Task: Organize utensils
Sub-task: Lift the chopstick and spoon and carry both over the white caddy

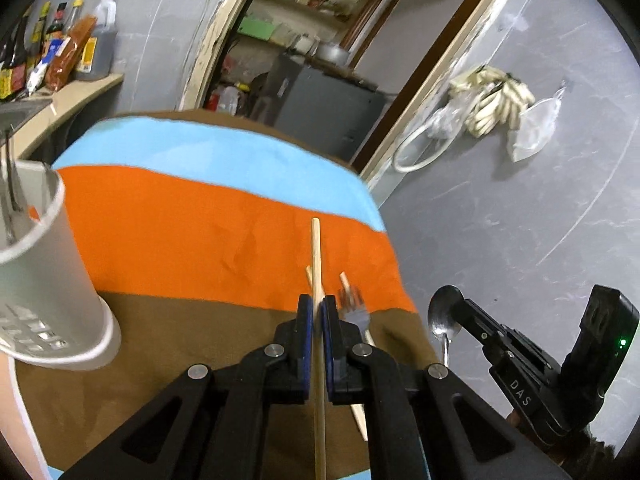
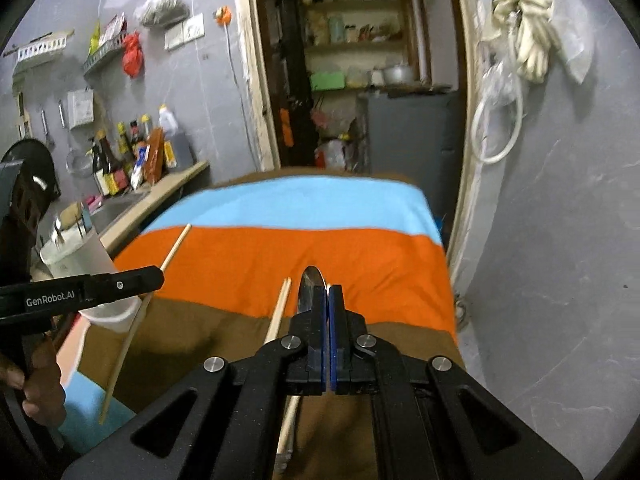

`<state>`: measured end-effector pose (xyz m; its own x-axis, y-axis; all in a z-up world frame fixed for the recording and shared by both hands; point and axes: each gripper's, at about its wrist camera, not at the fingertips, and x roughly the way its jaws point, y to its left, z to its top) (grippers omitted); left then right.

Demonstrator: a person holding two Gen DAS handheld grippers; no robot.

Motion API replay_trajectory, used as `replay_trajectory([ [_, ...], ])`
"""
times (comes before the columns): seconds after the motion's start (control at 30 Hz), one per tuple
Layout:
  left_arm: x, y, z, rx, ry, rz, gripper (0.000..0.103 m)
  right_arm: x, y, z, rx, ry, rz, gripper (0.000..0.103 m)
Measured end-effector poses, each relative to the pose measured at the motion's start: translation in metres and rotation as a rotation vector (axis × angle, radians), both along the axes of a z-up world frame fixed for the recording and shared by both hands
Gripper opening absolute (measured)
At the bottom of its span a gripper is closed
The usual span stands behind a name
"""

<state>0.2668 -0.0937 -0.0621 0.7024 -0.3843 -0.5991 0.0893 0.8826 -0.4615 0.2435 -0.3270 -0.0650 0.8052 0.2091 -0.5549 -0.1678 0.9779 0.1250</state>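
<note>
Left tool [image 1: 316, 312] clamped, pitched downward; right tool [image 2: 329, 300] likewise clamped.

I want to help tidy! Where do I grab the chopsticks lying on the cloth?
Probably from above, pinching across both thin sticks of the chopsticks on their exposed far stretch: they lie flat, side by side, on the cloth, the rest hidden under the right gripper.

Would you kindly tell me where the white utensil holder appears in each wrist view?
Left wrist: white utensil holder at the far left edge, large, on the striped cloth.
Right wrist: holder at mid-left, behind the left gripper.
Shared landmark: the striped cloth.
</note>
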Motion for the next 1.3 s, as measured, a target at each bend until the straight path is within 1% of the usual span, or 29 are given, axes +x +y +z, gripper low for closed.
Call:
replay_trajectory([
  [0.1,-0.005,0.012,0.019,-0.015,-0.043,-0.012,0.005,-0.012,0.005,0.022,0.010,-0.039,-0.027,0.001],
  [0.17,-0.010,0.022,0.031,-0.011,-0.067,-0.019,0.005,-0.019,0.015,0.038,0.021,-0.076,-0.041,0.001],
  [0.27,-0.014,0.042,0.050,-0.016,-0.108,-0.013,0.005,-0.025,0.034,0.057,0.037,-0.126,-0.043,0.001],
  [0.33,-0.017,0.057,0.061,-0.017,-0.134,0.001,0.005,-0.027,0.055,0.074,0.046,-0.175,-0.032,0.001],
  [0.37,-0.019,0.068,0.067,-0.014,-0.152,0.012,0.005,-0.026,0.064,0.078,0.049,-0.189,-0.027,0.001],
  [0.43,-0.022,0.086,0.077,-0.010,-0.180,0.039,0.005,-0.025,0.087,0.089,0.061,-0.229,-0.010,0.001],
  [0.53,-0.026,0.124,0.091,-0.016,-0.216,0.098,0.005,-0.020,0.121,0.108,0.084,-0.297,0.019,0.001],
  [0.6,-0.030,0.157,0.099,-0.011,-0.246,0.161,0.005,-0.015,0.141,0.115,0.097,-0.330,0.027,0.001],
  [0.63,-0.030,0.166,0.101,-0.010,-0.254,0.181,0.005,-0.010,0.152,0.119,0.104,-0.345,0.024,0.001],
  [0.7,-0.030,0.199,0.105,-0.014,-0.278,0.254,0.005,-0.005,0.170,0.125,0.115,-0.374,0.006,0.001],
  [0.8,-0.029,0.238,0.105,-0.047,-0.316,0.352,0.005,0.001,0.198,0.127,0.111,-0.415,-0.026,0.001],
  [0.9,-0.023,0.262,0.098,-0.062,-0.336,0.412,0.005,0.006,0.227,0.125,0.088,-0.451,-0.030,0.001],
  [0.97,-0.023,0.272,0.092,-0.076,-0.345,0.428,0.005,0.006,0.243,0.121,0.068,-0.466,-0.018,0.001],
  [1.1,-0.017,0.280,0.078,-0.090,-0.366,0.449,0.005,0.004,0.268,0.109,0.008,-0.486,0.011,0.001],
  [1.2,-0.011,0.278,0.071,-0.080,-0.377,0.457,0.005,0.005,0.278,0.101,-0.012,-0.496,0.025,0.001],
  [1.3,-0.011,0.275,0.064,-0.049,-0.396,0.466,0.005,0.007,0.282,0.093,-0.021,-0.503,0.042,0.001],
])
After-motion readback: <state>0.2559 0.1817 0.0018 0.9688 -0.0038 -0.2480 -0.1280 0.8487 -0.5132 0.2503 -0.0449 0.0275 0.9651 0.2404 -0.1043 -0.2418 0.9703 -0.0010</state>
